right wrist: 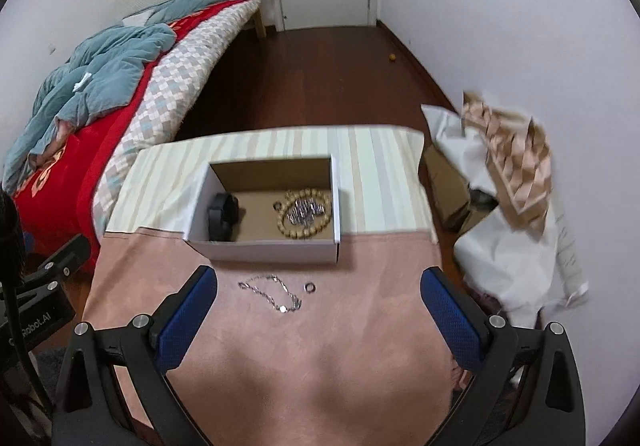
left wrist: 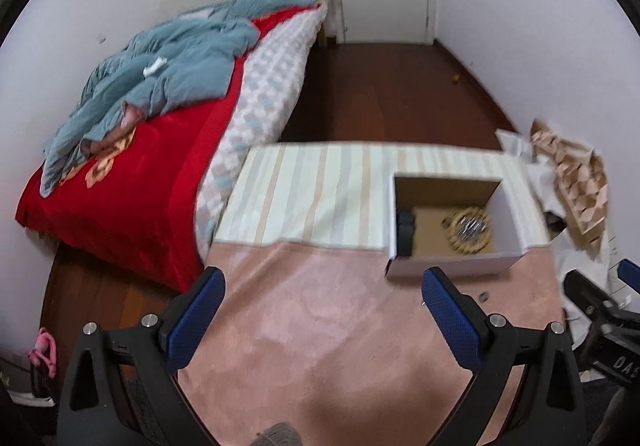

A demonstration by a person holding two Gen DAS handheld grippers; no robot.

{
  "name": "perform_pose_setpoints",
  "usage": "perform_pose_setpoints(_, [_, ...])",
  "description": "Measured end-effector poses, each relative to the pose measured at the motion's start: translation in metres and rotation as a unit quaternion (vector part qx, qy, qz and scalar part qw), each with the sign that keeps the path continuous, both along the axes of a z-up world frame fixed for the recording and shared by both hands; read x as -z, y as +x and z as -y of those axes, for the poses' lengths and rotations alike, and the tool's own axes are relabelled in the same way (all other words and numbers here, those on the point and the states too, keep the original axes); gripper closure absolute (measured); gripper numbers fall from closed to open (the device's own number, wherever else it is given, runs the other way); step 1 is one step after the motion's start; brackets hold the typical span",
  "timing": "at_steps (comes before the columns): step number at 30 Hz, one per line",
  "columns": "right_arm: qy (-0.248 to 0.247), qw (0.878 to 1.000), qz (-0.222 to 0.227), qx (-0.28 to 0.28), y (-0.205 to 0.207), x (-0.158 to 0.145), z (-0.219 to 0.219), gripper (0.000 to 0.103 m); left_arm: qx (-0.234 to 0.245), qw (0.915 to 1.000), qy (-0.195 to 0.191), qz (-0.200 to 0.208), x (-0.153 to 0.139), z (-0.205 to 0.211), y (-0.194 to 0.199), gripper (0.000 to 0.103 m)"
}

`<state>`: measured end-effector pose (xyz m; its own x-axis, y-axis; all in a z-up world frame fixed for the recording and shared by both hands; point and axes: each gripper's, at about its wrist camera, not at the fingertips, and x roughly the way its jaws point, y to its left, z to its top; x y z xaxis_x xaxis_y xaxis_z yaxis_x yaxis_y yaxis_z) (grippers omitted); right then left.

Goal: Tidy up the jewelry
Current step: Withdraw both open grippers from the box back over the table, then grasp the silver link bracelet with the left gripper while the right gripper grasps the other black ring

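While your left gripper [left wrist: 322,288] hangs over the pink cloth [left wrist: 320,326] with its blue-padded fingers [left wrist: 196,320] spread wide and nothing between them, its camera shows you the open white box [left wrist: 452,266] just ahead and to the right, straddling the edge where the pink cloth meets the striped cloth [left wrist: 312,193]. Inside that box you can see a blurred beaded bracelet [left wrist: 469,228] ringing something silvery, and a black object [left wrist: 405,232] against the left wall. Your other gripper's black frame shows at the right edge. Turning to the right wrist view, your right gripper [right wrist: 319,288] is likewise spread wide and holds nothing. Between its fingers [right wrist: 452,320], on the pink cloth [right wrist: 320,358], lie a silver chain [right wrist: 276,292] and, just to its right, a small ring [right wrist: 310,287], both near the front wall of the box [right wrist: 272,250]. In the box sit the black object [right wrist: 222,215], the wooden bead bracelet [right wrist: 306,213] and a second small ring [right wrist: 277,205] touching the beads.
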<state>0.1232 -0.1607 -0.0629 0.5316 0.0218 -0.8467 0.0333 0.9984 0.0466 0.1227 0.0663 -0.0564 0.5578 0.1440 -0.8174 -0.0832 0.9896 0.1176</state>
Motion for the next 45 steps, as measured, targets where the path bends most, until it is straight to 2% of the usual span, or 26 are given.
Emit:
perform_pose_setpoints(2, [0.015, 1.0, -0.004, 0.001, 0.001, 0.023, 0.007, 0.007, -0.012, 0.9997, 0.012, -0.019, 0.024, -0.001, 0.003, 0.003])
perform_pose_setpoints(3, [0.023, 1.0, -0.014, 0.0, 0.005, 0.04, 0.011, 0.021, -0.019, 0.9992, 0.017, -0.031, 0.037, -0.002, 0.006, 0.003])
perform_pose_setpoints(4, [0.032, 0.999, -0.022, 0.0, 0.007, 0.053, 0.014, 0.04, -0.025, 0.9987, 0.021, -0.04, 0.047, -0.002, 0.007, 0.003])
perform_pose_setpoints(5, [0.045, 0.998, -0.032, 0.0, 0.01, 0.068, 0.017, 0.05, -0.032, 0.9978, 0.024, -0.053, 0.06, -0.003, 0.01, 0.003])
perform_pose_setpoints(10, [0.073, 0.996, -0.057, -0.008, 0.024, 0.128, 0.018, 0.051, -0.047, 0.9936, 0.025, -0.099, 0.104, -0.006, 0.024, 0.003])
perform_pose_setpoints(14, [0.074, 0.996, -0.057, -0.015, 0.034, 0.152, 0.011, 0.051, -0.049, 0.9915, 0.025, -0.117, 0.124, -0.006, 0.033, 0.003])
perform_pose_setpoints(18, [0.055, 0.996, -0.07, -0.015, 0.044, 0.171, 0.003, 0.051, -0.046, 0.9903, 0.027, -0.128, 0.136, -0.007, 0.04, 0.003])
perform_pose_setpoints(20, [0.03, 0.998, -0.06, -0.02, 0.044, 0.172, -0.003, 0.066, -0.045, 0.9898, 0.026, -0.133, 0.14, -0.007, 0.041, 0.003])
perform_pose_setpoints(21, [0.013, 0.998, -0.056, -0.02, 0.044, 0.172, -0.006, 0.087, -0.044, 0.9897, 0.026, -0.134, 0.141, -0.007, 0.041, 0.003])
perform_pose_setpoints(22, [0.009, 0.998, -0.054, -0.022, 0.044, 0.173, -0.008, 0.091, -0.043, 0.9896, 0.025, -0.135, 0.141, -0.007, 0.041, 0.003])
perform_pose_setpoints(30, [0.051, 0.998, -0.031, 0.015, 0.034, 0.155, 0.021, 0.091, -0.008, 0.9913, -0.028, -0.129, 0.137, 0.011, 0.042, 0.003])
perform_pose_setpoints(33, [0.061, 0.997, -0.026, 0.029, 0.028, 0.145, 0.038, 0.091, 0.013, 0.9875, -0.072, -0.14, 0.14, 0.024, 0.045, 0.003])
perform_pose_setpoints(37, [0.064, 0.997, -0.023, 0.04, 0.02, 0.138, 0.053, 0.091, 0.038, 0.9828, -0.106, -0.146, 0.144, 0.042, 0.05, 0.004])
perform_pose_setpoints(40, [0.063, 0.997, -0.027, 0.046, 0.017, 0.14, 0.058, 0.091, 0.056, 0.9801, -0.114, -0.153, 0.149, 0.058, 0.052, 0.01])
perform_pose_setpoints(42, [0.064, 0.996, -0.029, 0.048, 0.015, 0.142, 0.06, 0.091, 0.064, 0.9789, -0.113, -0.158, 0.152, 0.066, 0.054, 0.022])
perform_pose_setpoints(45, [0.063, 0.996, -0.031, 0.052, 0.013, 0.143, 0.063, 0.091, 0.075, 0.9775, -0.106, -0.166, 0.159, 0.077, 0.056, 0.027])
